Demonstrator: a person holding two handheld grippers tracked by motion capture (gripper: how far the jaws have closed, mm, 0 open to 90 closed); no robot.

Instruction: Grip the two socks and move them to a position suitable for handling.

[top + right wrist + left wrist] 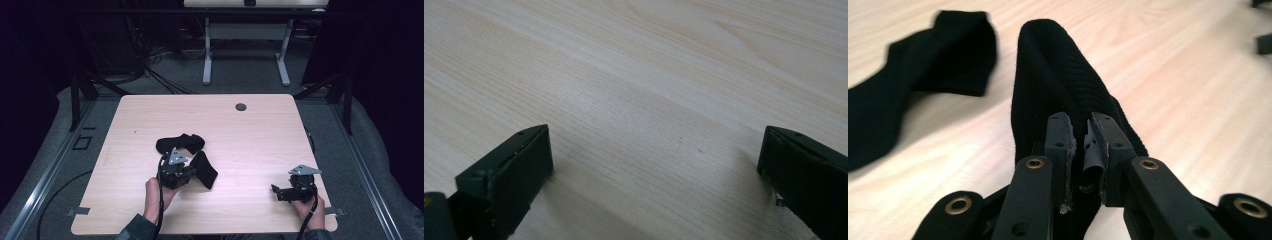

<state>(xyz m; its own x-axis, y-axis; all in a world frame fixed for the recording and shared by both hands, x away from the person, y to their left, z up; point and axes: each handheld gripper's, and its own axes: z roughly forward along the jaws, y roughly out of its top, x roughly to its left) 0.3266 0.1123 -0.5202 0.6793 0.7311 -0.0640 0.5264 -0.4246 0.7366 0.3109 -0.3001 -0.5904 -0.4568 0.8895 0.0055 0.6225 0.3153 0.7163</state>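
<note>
Left tongs [1083,150] pinched on edge of black sock [1058,75], lifted off counter [250,130] just ahead of them. Second black sock [180,143] flat just beyond, w/ slight gap. Right tongs [654,170] spread wide, empty, well apart. Likely light, soft, limp fabric; best gripped at cuff or hem, thru both layers.

Black ribbed knit cloth, matt and faintly fuzzy, is making up the sock [1058,80] pinched in the left gripper [1082,145], whose matt black plastic jaws are carrying worn, fraying rubber pads and brass-coloured metal rivets. A second black sock [913,95] of the same soft cloth is lying on the table [250,140], a smooth pale wood-grain laminate giving off a low sheen. The right gripper [654,170] is showing matt dark plastic jaws with scuffed edges.
</note>
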